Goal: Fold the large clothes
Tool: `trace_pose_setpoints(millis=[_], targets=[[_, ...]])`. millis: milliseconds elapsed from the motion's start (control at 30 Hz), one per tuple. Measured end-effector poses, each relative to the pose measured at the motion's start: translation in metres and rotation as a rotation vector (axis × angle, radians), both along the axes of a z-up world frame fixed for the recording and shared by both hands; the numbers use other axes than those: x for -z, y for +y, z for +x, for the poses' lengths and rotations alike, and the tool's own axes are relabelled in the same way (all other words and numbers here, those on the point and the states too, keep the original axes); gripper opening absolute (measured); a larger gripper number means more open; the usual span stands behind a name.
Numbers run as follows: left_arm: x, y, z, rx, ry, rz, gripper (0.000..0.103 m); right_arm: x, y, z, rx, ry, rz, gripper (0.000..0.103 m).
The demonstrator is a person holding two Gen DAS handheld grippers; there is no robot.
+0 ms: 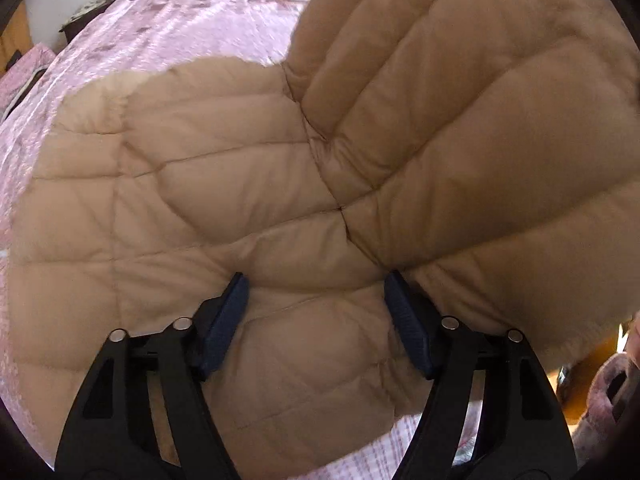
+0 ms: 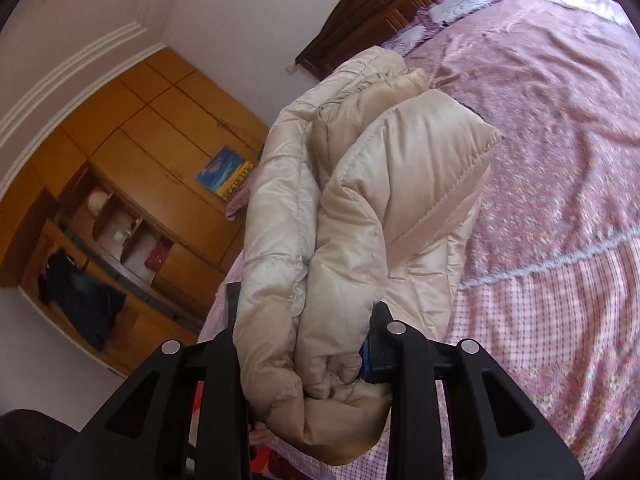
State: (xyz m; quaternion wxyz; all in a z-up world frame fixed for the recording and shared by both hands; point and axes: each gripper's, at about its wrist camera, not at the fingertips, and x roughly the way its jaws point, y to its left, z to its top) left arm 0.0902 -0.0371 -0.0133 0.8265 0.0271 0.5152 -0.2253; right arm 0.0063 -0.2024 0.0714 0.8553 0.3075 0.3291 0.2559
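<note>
A large beige quilted puffer jacket (image 1: pixel 224 184) lies on the pink bed (image 1: pixel 180 28). One part of it (image 1: pixel 460 92) is raised at the upper right. My left gripper (image 1: pixel 316 284) is open, its blue pads (image 1: pixel 228 320) just above or resting on the jacket, nothing between them. In the right wrist view my right gripper (image 2: pixel 304 320) is shut on a thick bunched fold of the jacket (image 2: pixel 352 208), held up above the bed (image 2: pixel 560 160). The left pad is mostly hidden by the fabric.
The bed has a pink floral cover and a checked sheet (image 2: pixel 540 320) at its near edge. A dark wooden headboard (image 2: pixel 360 12) with pillows stands at the far end. An orange wooden wardrobe (image 2: pixel 132 152) with open shelves and hanging dark clothes is at the left.
</note>
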Motion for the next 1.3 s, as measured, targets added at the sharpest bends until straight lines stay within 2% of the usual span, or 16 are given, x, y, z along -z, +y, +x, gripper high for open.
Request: trace_pose_setpoints(millis=[100, 200, 267, 333, 400, 533, 767, 1100, 1300], targets=[[-0.019, 0.032, -0.008, -0.052, -0.033, -0.039, 0.065, -0.005, 0.009, 0.005, -0.017, 0.007, -0.022, 0.028], [-0.033, 0.064, -0.012, -0.114, -0.072, -0.037, 0.053, -0.007, 0.018, 0.009, -0.038, 0.012, -0.042, 0.028], [-0.036, 0.085, -0.011, -0.144, -0.065, -0.046, 0.029, -0.009, 0.027, 0.012, -0.055, 0.015, -0.055, 0.028], [-0.034, 0.100, -0.008, -0.167, -0.051, -0.041, 0.015, -0.011, 0.035, 0.014, -0.066, 0.021, -0.063, 0.028], [-0.028, 0.114, 0.000, -0.188, -0.018, -0.057, 0.009, -0.012, 0.044, 0.018, -0.081, 0.030, -0.068, 0.028], [-0.016, 0.118, 0.008, -0.185, 0.030, -0.086, 0.009, -0.017, 0.067, 0.026, -0.114, 0.043, -0.086, 0.028], [-0.017, 0.126, 0.006, -0.195, 0.038, -0.121, 0.009, -0.008, 0.118, 0.041, -0.200, 0.093, -0.116, 0.028], [-0.053, 0.168, -0.013, -0.282, -0.059, -0.120, 0.009, 0.039, 0.182, 0.056, -0.312, 0.202, -0.178, 0.028], [-0.058, 0.185, -0.011, -0.324, -0.070, -0.119, 0.009, 0.063, 0.200, 0.060, -0.333, 0.203, -0.223, 0.028]])
